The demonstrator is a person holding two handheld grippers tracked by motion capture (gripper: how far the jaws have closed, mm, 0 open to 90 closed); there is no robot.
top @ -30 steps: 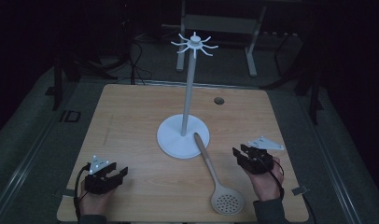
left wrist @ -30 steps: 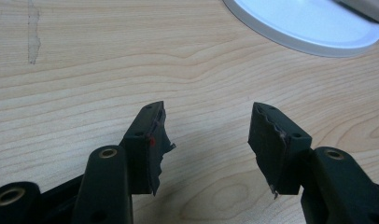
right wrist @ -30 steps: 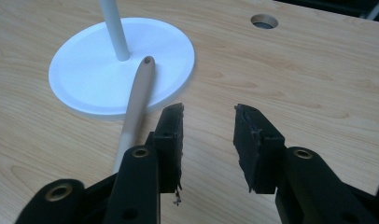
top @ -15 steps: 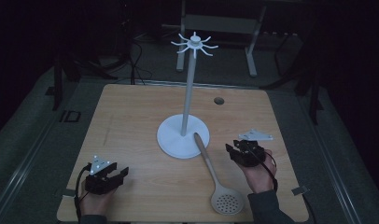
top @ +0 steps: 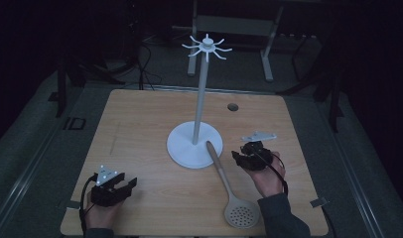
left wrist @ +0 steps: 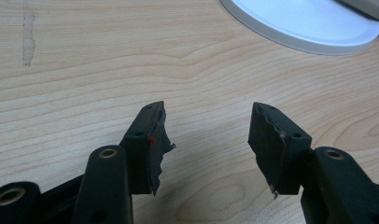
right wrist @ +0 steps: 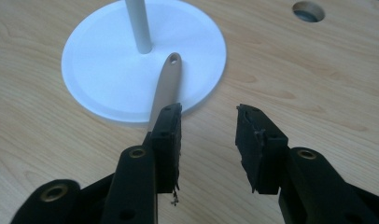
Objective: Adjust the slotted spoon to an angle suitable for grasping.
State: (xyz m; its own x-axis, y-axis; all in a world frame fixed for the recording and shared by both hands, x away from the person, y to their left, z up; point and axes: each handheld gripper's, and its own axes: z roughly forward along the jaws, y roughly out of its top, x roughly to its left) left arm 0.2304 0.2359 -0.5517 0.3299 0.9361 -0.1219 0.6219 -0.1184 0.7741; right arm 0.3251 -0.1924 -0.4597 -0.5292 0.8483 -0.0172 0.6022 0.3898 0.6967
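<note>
Two grippers on the wooden counter (top: 140,144) here: the left gripper (top: 121,187) sits near the front left corner with its jaws spread wide and nothing between them, well apart from everything else. The right gripper (top: 243,158) is also gaping open and empty, just beside the handle of a beige slotted spoon (top: 229,191). That spoon lies flat with its handle tip resting on the round base of the white hook stand (top: 195,145) and its perforated bowl near the front edge.

Wooden table (top: 140,148), round cable hole (top: 233,106), dark floor (top: 35,144) around
</note>
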